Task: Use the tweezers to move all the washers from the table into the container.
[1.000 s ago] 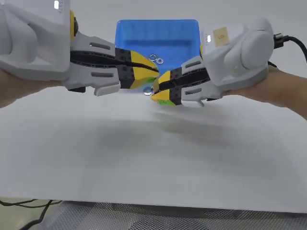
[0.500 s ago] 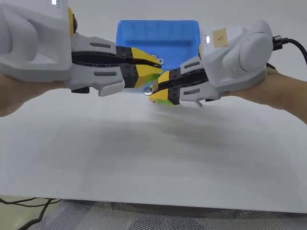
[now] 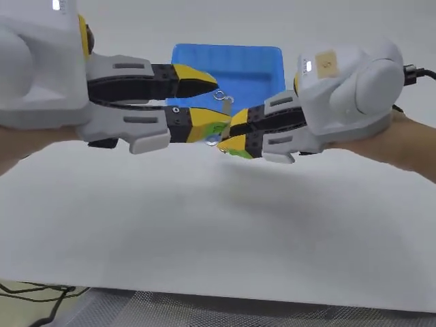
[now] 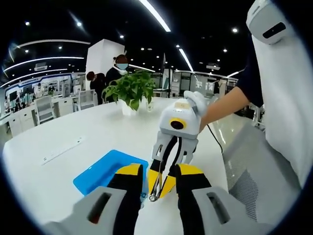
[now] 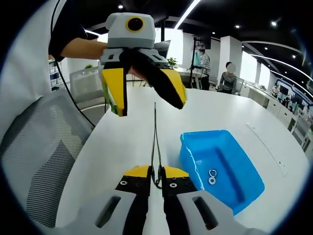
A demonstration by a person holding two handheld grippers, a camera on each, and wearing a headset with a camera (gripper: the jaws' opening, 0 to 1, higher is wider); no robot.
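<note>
The right gripper (image 5: 156,171) is clamped shut on the tweezers (image 5: 155,137), whose tips point toward the left gripper (image 3: 222,103) (jaws spread wide, holding nothing). Two washers (image 5: 212,176) lie side by side inside the blue container (image 5: 234,154), which stands on the white table (image 3: 218,225) just beside the tweezers.

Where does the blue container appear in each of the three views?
Head view: blue container at top centre.
Left gripper view: blue container at lower left.
Right gripper view: blue container at lower right, two washers inside.
Shared landmark: the white table under it.
</note>
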